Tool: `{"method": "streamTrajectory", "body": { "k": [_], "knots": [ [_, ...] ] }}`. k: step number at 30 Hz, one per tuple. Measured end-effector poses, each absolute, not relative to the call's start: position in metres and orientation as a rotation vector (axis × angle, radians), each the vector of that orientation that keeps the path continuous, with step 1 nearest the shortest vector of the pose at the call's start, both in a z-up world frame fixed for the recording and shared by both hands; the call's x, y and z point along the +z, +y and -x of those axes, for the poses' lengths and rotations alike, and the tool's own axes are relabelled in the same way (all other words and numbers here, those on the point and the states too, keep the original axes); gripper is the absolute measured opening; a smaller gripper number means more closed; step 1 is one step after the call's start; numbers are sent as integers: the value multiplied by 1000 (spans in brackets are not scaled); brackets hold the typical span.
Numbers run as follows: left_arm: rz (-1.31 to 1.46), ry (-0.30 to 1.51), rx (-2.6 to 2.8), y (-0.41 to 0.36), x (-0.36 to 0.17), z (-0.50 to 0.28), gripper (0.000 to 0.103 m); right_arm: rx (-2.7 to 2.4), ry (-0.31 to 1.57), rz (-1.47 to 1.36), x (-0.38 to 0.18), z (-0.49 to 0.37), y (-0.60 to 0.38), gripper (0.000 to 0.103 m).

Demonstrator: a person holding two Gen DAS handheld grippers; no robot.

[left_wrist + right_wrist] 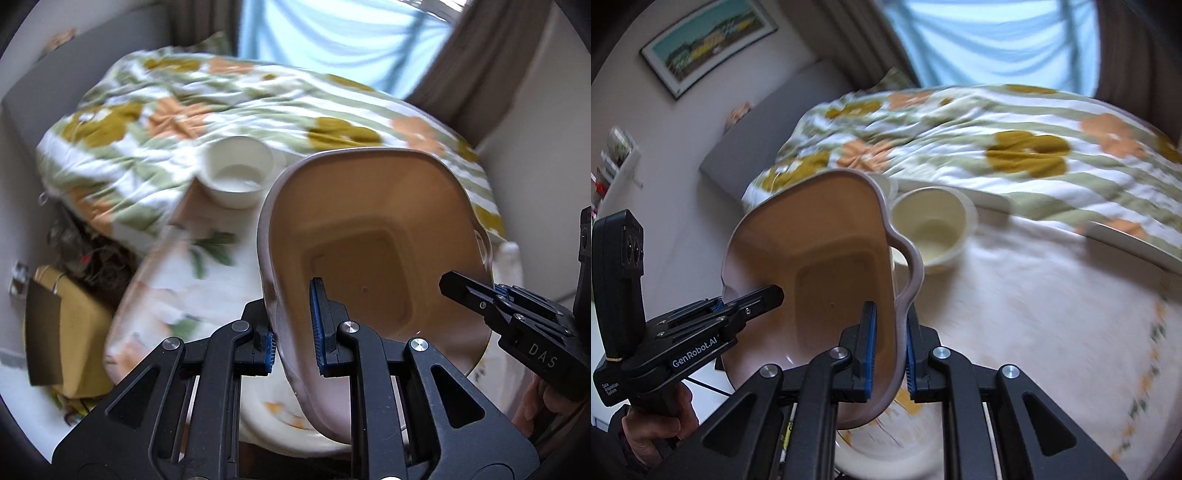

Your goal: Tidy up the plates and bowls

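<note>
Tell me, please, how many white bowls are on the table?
2 visible: one white bowl beside the held tan dish, and another mostly hidden behind the dish's rim. More could be hidden.

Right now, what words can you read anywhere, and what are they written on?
"DAS" in white, on the black body of the right claw, seen from the left wrist.
"GenRobot.AI" in white, on the body of the left claw, seen from the right wrist.
"Data Acquisition System" in small white print, lower on that same handle.
The framed picture on the wall and the big tan dish show no readable words.
</note>
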State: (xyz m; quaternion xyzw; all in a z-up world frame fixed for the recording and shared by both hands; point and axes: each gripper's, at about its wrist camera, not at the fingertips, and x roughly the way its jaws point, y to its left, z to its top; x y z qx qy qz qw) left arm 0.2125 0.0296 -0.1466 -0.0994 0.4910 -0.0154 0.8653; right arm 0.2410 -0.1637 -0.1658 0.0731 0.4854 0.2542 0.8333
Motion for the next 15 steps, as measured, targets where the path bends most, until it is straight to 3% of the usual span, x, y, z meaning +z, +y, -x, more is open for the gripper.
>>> {"method": "streamTrajectory", "body": {
  "k": [9, 15],
  "knots": [
    [126, 1048, -221, -94, -143, -190, 14, 340, 986, -242, -153, -179, -277, 13],
    [98, 1122, -346, -168, -173, -188, 14, 209, 1013, -287, -168, -153, -337, 12]
  ]
}}
